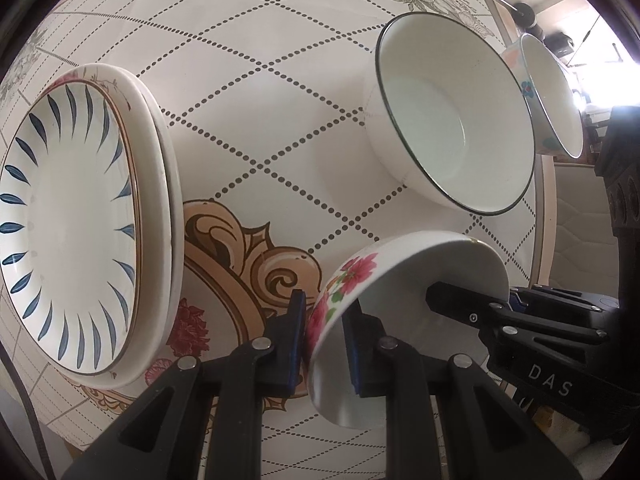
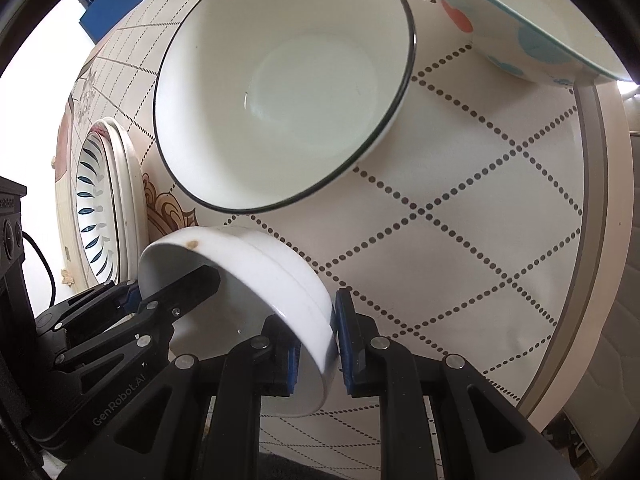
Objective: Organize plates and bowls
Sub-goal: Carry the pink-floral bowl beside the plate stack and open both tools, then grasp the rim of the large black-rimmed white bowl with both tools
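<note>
A small white bowl with pink flowers point(image 1: 384, 272) hangs tilted above the table, held by both grippers at opposite sides of its rim. My left gripper point(image 1: 325, 324) is shut on the near rim, one finger inside and one outside. My right gripper point(image 2: 318, 340) is shut on the other side of the same bowl point(image 2: 256, 264). Beyond it on the table stands a large white bowl with a dark rim point(image 1: 452, 120) point(image 2: 288, 92). To the left lies a stack of plates, the top one with blue leaf strokes point(image 1: 68, 220) point(image 2: 96, 208).
A bowl with blue and orange spots point(image 1: 552, 96) point(image 2: 520, 20) stands near the round table's edge point(image 2: 596, 200). The tabletop point(image 1: 260, 80) has a dotted diamond pattern with a tan ornament in the middle. A padded seat lies beyond the edge.
</note>
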Action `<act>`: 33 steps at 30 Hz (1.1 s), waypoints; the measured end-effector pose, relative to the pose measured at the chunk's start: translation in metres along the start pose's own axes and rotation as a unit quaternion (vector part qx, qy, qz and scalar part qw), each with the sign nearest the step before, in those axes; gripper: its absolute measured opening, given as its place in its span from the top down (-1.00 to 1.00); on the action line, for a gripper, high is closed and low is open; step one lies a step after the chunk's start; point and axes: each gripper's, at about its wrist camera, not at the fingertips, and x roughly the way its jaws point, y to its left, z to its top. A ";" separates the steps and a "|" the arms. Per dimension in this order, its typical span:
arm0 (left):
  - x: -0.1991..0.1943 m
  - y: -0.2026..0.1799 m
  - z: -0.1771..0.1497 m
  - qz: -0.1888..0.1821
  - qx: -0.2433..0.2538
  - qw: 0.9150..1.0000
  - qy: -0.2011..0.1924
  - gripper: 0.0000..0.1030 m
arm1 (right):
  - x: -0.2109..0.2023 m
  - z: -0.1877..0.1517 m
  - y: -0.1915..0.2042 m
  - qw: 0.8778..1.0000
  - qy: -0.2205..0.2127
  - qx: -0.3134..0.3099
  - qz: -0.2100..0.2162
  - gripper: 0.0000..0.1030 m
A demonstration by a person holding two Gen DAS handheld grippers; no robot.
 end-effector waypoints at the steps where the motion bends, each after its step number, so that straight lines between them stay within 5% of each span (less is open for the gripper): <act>1: 0.000 0.001 0.001 0.000 0.000 1.000 0.002 0.69 | 0.000 0.000 -0.001 1.000 0.002 0.000 -0.002 0.65; 17: -0.002 -0.021 0.008 0.035 -0.007 0.999 0.009 0.63 | -0.017 0.002 -0.018 1.000 0.005 0.007 0.000 0.63; 23: -0.036 -0.024 0.004 0.047 0.002 0.999 -0.018 0.57 | -0.050 -0.003 -0.025 0.999 -0.031 -0.003 -0.019 -0.12; 27: -0.061 -0.031 0.015 0.044 0.012 0.998 -0.048 0.28 | -0.076 -0.004 -0.041 0.998 -0.058 0.025 -0.002 -0.22; 31: -0.069 -0.034 0.052 0.032 0.019 0.998 -0.059 -0.26 | -0.089 0.005 -0.063 0.993 -0.074 0.077 0.044 -0.22; 33: -0.061 -0.036 0.074 0.023 0.022 0.998 -0.055 -0.25 | -0.089 0.013 -0.072 0.989 -0.078 0.107 0.071 -0.22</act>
